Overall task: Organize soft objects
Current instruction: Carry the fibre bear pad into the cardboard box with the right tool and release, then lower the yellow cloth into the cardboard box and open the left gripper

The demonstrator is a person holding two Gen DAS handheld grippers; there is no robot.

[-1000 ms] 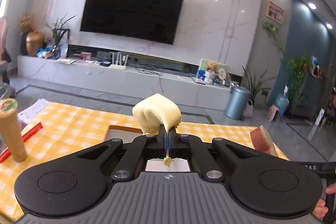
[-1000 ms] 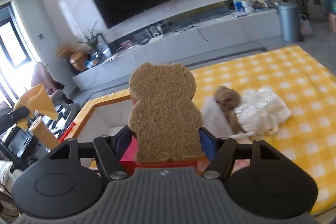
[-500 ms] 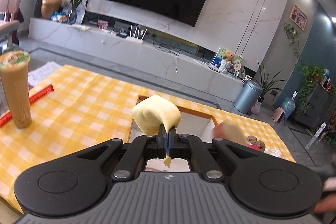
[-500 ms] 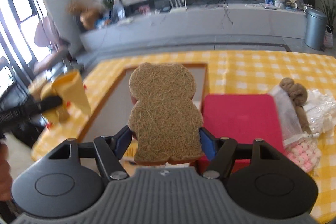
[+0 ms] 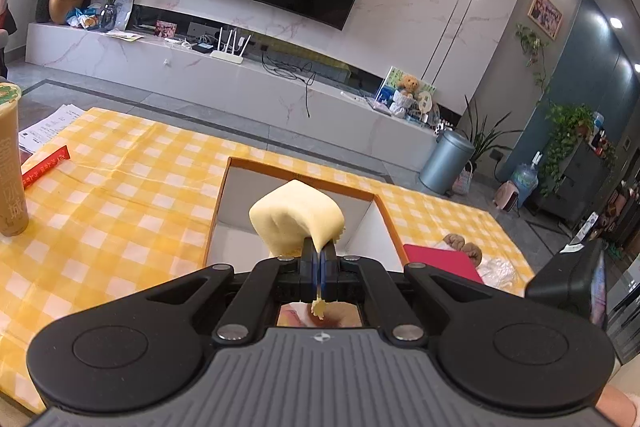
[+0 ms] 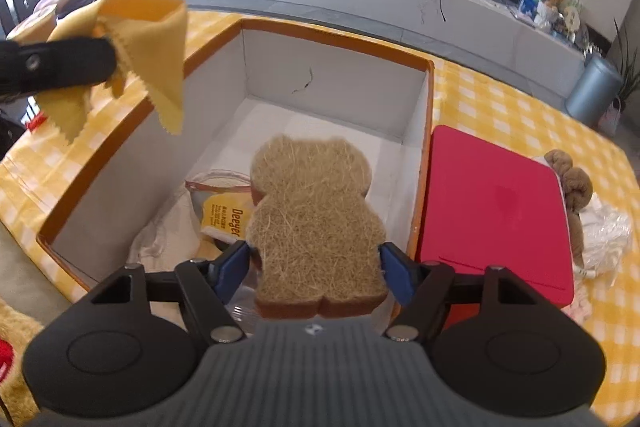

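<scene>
My left gripper is shut on a folded yellow cloth and holds it above the near left side of an open box with an orange rim. The cloth and that gripper also show in the right wrist view. My right gripper is shut on a brown bear-shaped sponge, held above the box. Inside the box lie a packet with a yellow label and a white cloth.
A red lid lies right of the box. Past it are a brown plush toy and a clear plastic bag. A tall drink cup and a red strip stand on the yellow checked tablecloth at the left.
Both grippers have moved forward and tilted down over the box. The right gripper with the sponge now looks into the box. The left gripper with the cloth has come nearer its left wall.
</scene>
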